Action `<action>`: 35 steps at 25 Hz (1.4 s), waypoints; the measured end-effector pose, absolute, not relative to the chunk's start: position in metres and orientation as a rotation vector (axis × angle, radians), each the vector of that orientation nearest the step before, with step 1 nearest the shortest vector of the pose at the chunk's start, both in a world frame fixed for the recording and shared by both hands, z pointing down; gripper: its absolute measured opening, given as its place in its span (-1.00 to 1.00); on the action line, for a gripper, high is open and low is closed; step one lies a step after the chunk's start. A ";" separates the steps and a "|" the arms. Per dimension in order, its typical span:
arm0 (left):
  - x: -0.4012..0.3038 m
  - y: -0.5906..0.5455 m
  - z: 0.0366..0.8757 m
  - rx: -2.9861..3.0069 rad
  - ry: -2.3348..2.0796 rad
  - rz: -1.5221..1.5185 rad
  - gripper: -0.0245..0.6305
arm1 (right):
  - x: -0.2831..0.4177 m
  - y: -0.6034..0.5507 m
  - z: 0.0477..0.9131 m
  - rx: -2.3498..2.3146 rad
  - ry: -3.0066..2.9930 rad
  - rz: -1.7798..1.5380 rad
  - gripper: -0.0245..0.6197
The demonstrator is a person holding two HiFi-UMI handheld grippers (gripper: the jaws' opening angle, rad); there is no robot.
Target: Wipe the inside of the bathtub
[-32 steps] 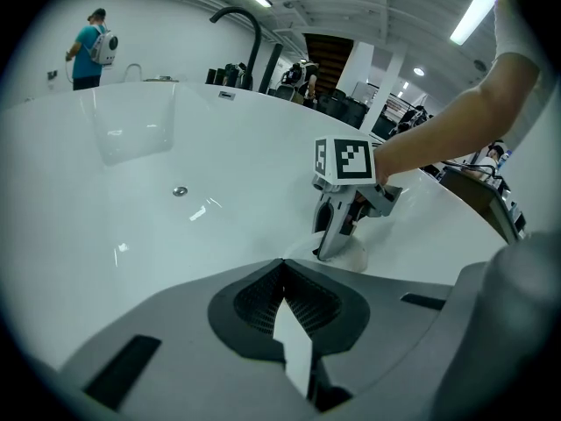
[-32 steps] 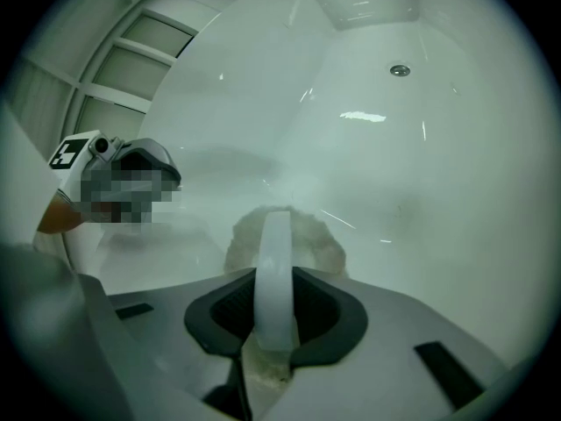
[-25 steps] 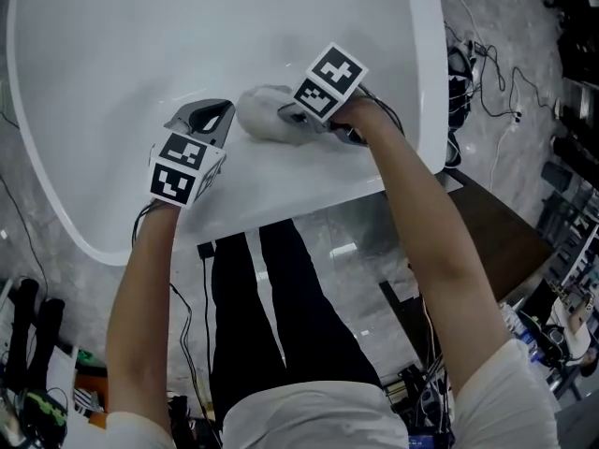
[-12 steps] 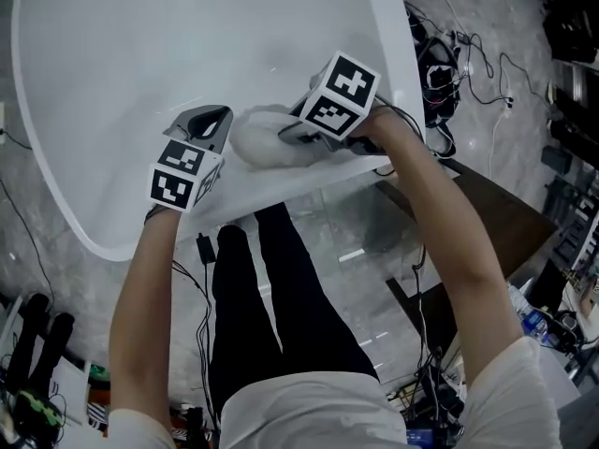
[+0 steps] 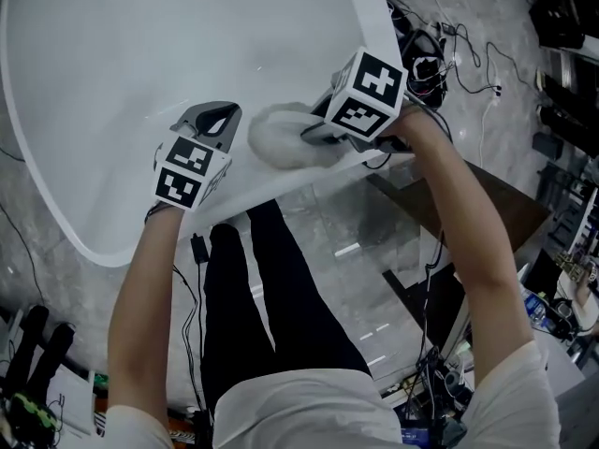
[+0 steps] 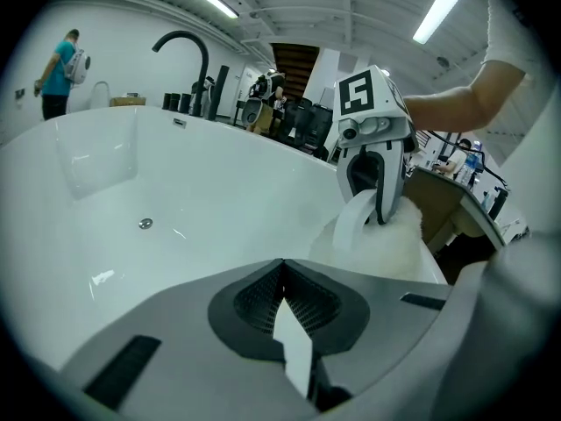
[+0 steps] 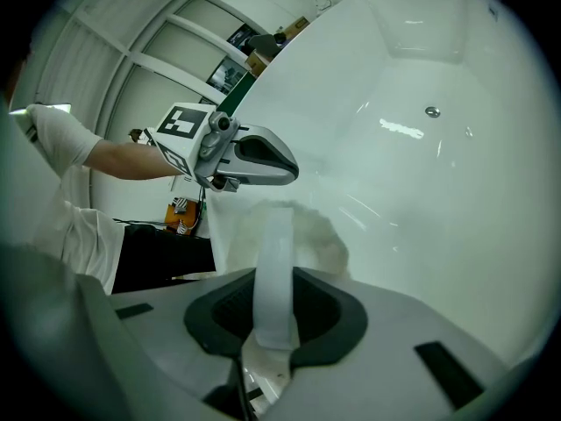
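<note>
White and glossy, the bathtub [image 5: 140,45] fills the head view, its near wall under both tools. Over the last second the right gripper [image 5: 318,133] has dragged the fluffy cloth [image 5: 279,138] along that wall toward the rim (the camera swung too, so the shift is modest). Its jaws pinch the cloth's strap [image 7: 277,253]. The left gripper [image 5: 215,118] hovers just beside, jaws pressed together on nothing. Wiping looks under way, the floor round the drain [image 7: 431,111] likely still to do.

White bathtub [image 5: 140,45] on grey floor [image 5: 348,230]; fluffy cloth [image 5: 281,140] against inner wall.
</note>
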State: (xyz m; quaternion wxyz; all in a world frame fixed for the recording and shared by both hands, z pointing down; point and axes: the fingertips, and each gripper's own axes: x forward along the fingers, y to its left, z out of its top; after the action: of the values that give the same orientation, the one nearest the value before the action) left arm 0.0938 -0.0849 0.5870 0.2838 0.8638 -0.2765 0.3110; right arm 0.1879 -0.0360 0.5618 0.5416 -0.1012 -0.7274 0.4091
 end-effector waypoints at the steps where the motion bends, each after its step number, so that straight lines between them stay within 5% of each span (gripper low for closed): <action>1: 0.097 -0.084 0.587 2.315 -0.730 0.828 -0.89 | 0.192 -0.037 0.560 -0.232 -1.718 0.966 -0.63; 35: 0.085 -0.093 0.616 2.277 -0.708 0.794 -0.89 | 0.235 -0.073 0.628 -0.064 -1.300 0.652 -0.63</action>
State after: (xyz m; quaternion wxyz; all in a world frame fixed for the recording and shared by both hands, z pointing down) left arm 0.0849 -0.0935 0.6157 0.3091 0.8616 -0.2679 0.3005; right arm 0.2353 -0.0732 0.6275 0.7465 -0.0293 -0.5942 0.2979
